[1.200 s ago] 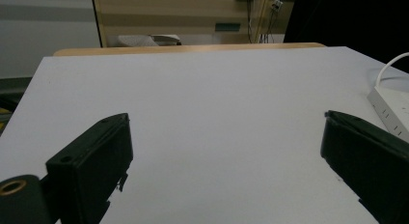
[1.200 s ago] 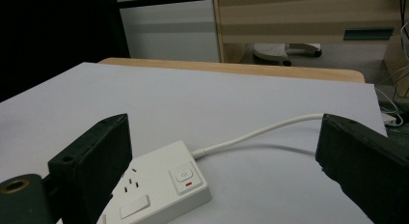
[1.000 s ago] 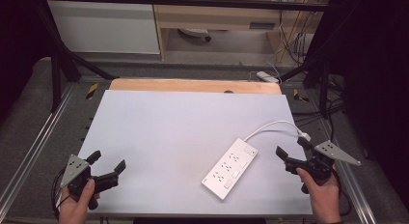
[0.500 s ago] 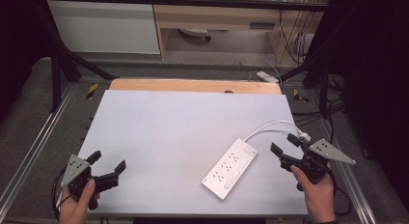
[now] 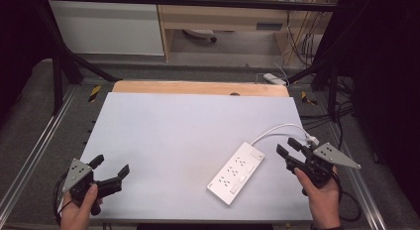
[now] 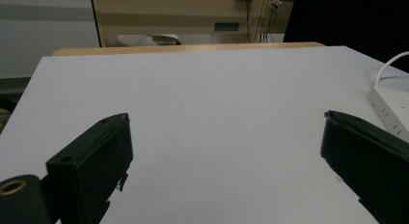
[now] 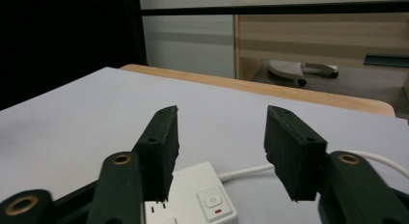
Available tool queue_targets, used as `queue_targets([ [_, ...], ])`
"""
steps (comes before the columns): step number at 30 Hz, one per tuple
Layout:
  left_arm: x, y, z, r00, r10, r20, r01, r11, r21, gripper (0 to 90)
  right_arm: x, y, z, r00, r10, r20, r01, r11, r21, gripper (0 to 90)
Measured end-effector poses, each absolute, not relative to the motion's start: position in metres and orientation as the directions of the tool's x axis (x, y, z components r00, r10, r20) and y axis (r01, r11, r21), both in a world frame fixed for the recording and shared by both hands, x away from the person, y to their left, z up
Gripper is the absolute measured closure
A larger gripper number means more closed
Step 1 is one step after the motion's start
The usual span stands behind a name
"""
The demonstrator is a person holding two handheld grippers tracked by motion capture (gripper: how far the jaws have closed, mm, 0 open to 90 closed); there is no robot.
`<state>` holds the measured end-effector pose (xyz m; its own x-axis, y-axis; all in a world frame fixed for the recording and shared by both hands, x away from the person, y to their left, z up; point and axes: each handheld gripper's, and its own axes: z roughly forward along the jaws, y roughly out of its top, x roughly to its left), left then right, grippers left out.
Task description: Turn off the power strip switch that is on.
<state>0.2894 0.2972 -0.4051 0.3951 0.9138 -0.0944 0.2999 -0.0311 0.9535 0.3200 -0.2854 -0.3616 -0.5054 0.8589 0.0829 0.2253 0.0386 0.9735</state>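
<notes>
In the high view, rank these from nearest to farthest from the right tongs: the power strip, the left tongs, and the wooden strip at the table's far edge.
1. The power strip, just to the left of the right tongs, its switch end closest.
2. The wooden strip, along the table's far edge, well ahead.
3. The left tongs, across the table at its near left corner.

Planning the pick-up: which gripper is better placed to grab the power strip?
Right. The right gripper is open beside the power strip's switch end, while the left gripper sits at the table's opposite corner.
</notes>
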Motion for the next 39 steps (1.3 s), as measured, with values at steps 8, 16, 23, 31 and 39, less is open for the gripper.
queue_targets([
  [8, 0.289, 0.297, -0.405, 0.396, 0.913, -0.097, 0.298, -0.028, 0.954, 4.2, 0.32, -0.28, -0.363, -0.508, 0.859, 0.056, 0.222, 0.068, 0.973, 60.9],
  [16, 0.289, 0.297, -0.405, 0.399, 0.913, -0.088, 0.299, -0.038, 0.954, 4.2, 0.319, -0.274, -0.364, -0.53, 0.846, 0.051, 0.215, 0.077, 0.974, 73.2],
  [23, 0.289, 0.297, -0.405, 0.399, 0.913, -0.088, 0.298, -0.039, 0.954, 4.3, 0.318, -0.271, -0.365, -0.546, 0.837, 0.04, 0.208, 0.089, 0.974, 81.0],
  [31, 0.289, 0.297, -0.405, 0.401, 0.912, -0.087, 0.298, -0.039, 0.954, 4.3, 0.317, -0.268, -0.366, -0.556, 0.831, 0.037, 0.211, 0.097, 0.973, 84.2],
  [39, 0.289, 0.297, -0.405, 0.402, 0.911, -0.087, 0.299, -0.041, 0.953, 4.3, 0.318, -0.258, -0.368, -0.583, 0.812, 0.034, 0.216, 0.114, 0.97, 85.9],
])
